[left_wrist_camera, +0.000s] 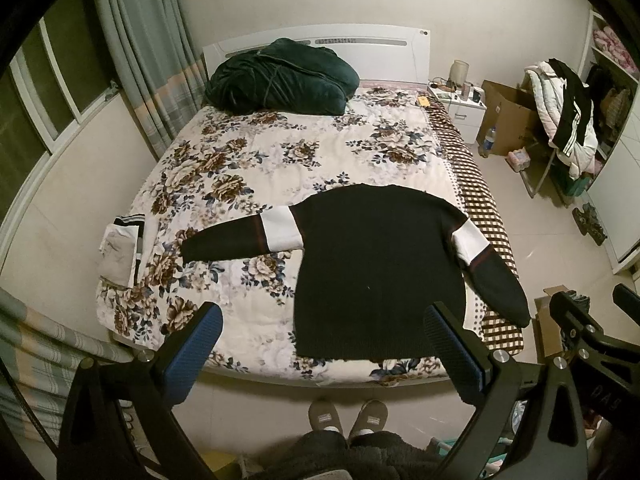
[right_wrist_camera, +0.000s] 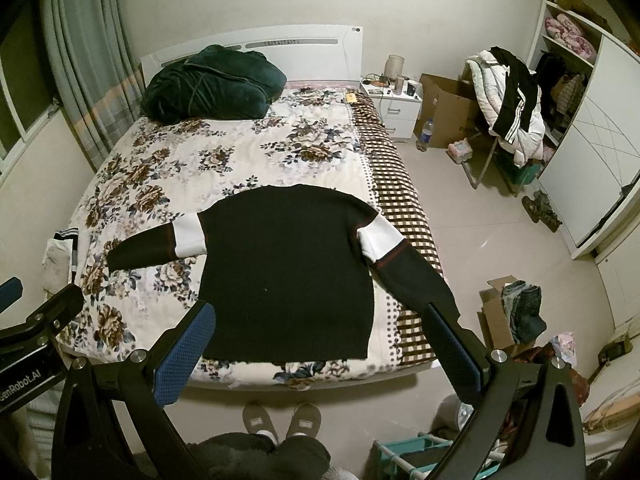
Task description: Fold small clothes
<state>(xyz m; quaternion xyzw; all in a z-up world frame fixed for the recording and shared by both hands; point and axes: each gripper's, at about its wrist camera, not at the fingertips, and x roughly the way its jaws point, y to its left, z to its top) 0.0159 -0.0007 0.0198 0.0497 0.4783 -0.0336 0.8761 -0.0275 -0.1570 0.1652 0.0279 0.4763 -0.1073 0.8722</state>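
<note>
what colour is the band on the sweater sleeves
White band on the black sweater, edged by a thin red stripe; right wrist view.

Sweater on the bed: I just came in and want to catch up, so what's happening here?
A person stands at the foot of the bed holding two grippers. The left gripper and right gripper are both open, above the bed and touching nothing. The black sweater lies flat, sleeves out, not yet folded. Folded clothes sit at the bed's left edge.

- The left tool [left_wrist_camera: 322,338] is hiding part of the sweater [left_wrist_camera: 376,276] hem.
- The right tool [right_wrist_camera: 320,338] is covering its right cuff.
- Small items on the nightstand [right_wrist_camera: 394,108] are staying too tiny to identify.
</note>
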